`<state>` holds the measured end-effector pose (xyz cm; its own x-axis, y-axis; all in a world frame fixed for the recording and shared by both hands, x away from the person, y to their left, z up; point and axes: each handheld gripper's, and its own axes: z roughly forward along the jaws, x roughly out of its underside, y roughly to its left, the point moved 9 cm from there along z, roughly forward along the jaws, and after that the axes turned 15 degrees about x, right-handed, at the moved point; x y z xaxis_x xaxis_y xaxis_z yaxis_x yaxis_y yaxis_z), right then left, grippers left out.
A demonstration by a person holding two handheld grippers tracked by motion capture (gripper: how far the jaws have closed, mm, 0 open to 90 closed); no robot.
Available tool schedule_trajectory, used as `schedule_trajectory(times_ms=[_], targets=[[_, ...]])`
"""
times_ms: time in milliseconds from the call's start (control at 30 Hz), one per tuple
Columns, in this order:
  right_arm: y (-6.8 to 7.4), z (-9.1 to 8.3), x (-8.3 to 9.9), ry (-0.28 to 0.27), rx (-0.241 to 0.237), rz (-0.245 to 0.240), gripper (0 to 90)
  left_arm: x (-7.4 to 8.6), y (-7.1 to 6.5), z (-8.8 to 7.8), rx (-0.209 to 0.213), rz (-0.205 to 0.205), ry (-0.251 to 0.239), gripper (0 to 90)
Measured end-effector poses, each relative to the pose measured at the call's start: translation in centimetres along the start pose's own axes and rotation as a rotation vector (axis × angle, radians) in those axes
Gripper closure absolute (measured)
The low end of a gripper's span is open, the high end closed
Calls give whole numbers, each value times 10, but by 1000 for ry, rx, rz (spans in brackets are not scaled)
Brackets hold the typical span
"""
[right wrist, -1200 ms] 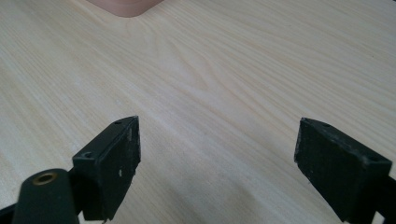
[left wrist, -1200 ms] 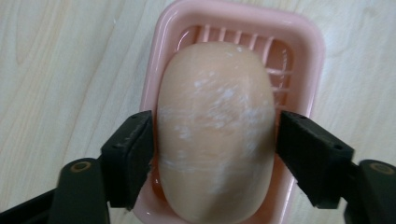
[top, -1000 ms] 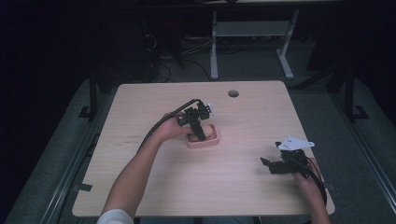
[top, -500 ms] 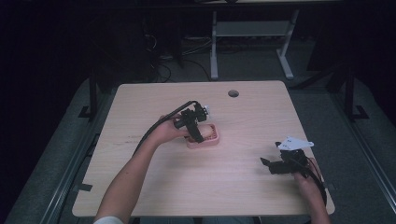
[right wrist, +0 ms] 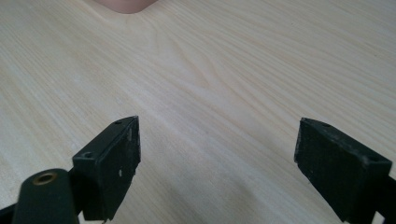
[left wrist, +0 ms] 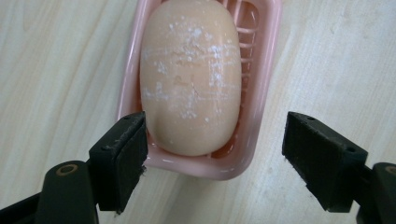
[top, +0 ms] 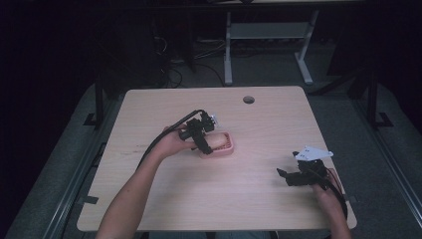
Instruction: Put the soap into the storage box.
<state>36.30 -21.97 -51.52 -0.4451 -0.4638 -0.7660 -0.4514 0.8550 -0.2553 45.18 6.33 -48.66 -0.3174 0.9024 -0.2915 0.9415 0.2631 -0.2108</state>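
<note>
A peach bar of soap (left wrist: 191,79) with white flecks lies in a pink soap dish (left wrist: 264,84) near the middle of the wooden table (top: 259,124). My left gripper (left wrist: 215,158) hangs just above the dish's near end, jaws open wide on either side of it and touching nothing. From the high view the left gripper (top: 201,137) sits over the left part of the soap dish (top: 226,147). My right gripper (top: 286,175) rests low at the table's right front, open and empty. In the right gripper view the right gripper (right wrist: 217,158) faces bare wood.
A round cable hole (top: 248,99) lies near the table's far edge. A corner of the pink dish (right wrist: 123,5) shows at the top of the right gripper view. A desk frame (top: 268,40) and cables stand on the floor beyond the table.
The left gripper has edged slightly over the dish. The right hand has stayed in place.
</note>
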Motion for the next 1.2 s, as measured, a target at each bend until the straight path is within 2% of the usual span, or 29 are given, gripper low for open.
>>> schedule_trajectory(times_ms=[167, 200, 333, 467, 767, 900, 1033, 1200], targets=[[1, 0, -1, -2, 1, -10, 138, 1, -3, -3, -2, 3, -16, 224], [2, 0, -1, -2, 0, 5, 139, 2, -3, -4, -2, 4, -13, 224], [2, 0, -1, 0, 0, 1, 139, 6, -8, -3, 0, 1, -26, 224], [3, 1, -2, 0, 0, -3, 139, 11, -8, -4, -3, 5, -16, 227], [1, 1, -2, 0, 7, 1, 139, 16, -15, -7, 6, 0, -32, 228], [1, 1, -2, 4, 10, -5, 138, 23, -17, -7, 2, 9, -21, 229], [1, 1, -2, 5, 12, -5, 138, 29, -20, -10, -4, -6, -42, 230], [1, 1, -2, 8, 15, -3, 139, 34, -23, -12, -9, -5, -47, 231]])
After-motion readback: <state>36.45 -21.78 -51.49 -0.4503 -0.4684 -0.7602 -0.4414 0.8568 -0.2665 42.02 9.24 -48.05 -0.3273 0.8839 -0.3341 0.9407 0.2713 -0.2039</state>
